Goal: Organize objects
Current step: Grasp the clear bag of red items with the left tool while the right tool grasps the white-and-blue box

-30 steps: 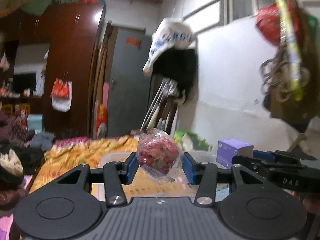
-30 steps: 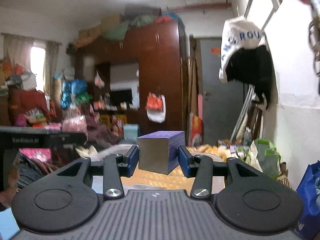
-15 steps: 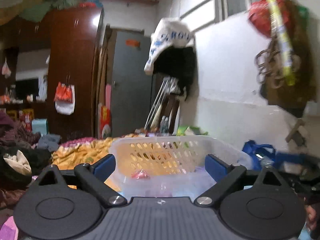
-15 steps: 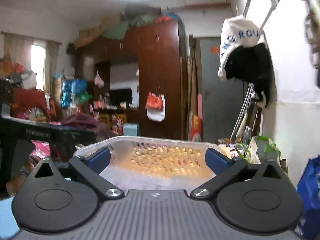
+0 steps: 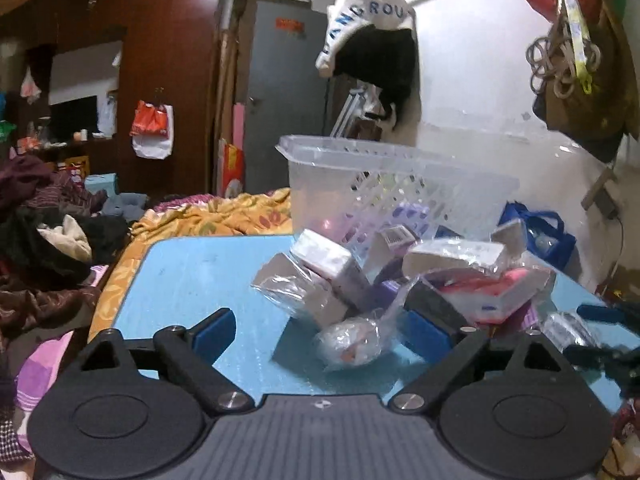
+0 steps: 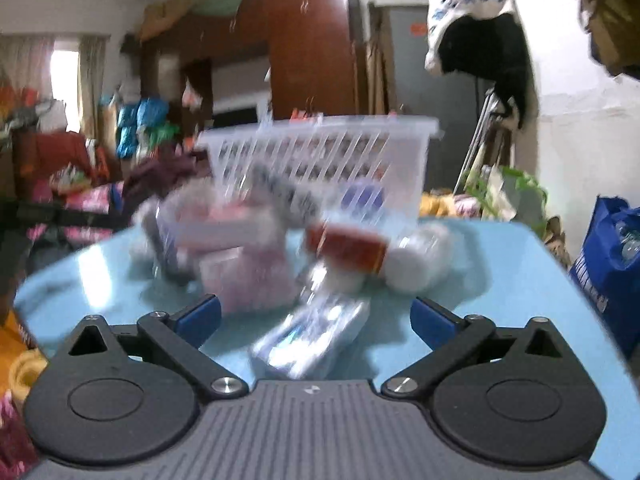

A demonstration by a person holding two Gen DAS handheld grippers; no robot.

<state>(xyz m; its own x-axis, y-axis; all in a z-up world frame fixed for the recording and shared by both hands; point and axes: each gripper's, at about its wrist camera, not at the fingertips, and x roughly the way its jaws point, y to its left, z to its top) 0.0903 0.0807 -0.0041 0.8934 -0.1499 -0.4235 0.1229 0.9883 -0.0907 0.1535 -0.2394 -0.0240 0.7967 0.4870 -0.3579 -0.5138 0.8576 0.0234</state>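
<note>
Both left gripper (image 5: pixel 318 330) and right gripper (image 6: pixel 316 320) spread wide, empty, before wrapped packets (image 5: pixel 316 280) beside clear slotted plastic basket (image 5: pixel 384 184)

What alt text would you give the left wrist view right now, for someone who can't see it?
The open, empty left gripper hovers low over a blue table, facing a pile of plastic-wrapped boxes and a small clear bag lying between its fingers. A clear plastic basket stands behind the pile, with a cluttered room beyond.
</note>
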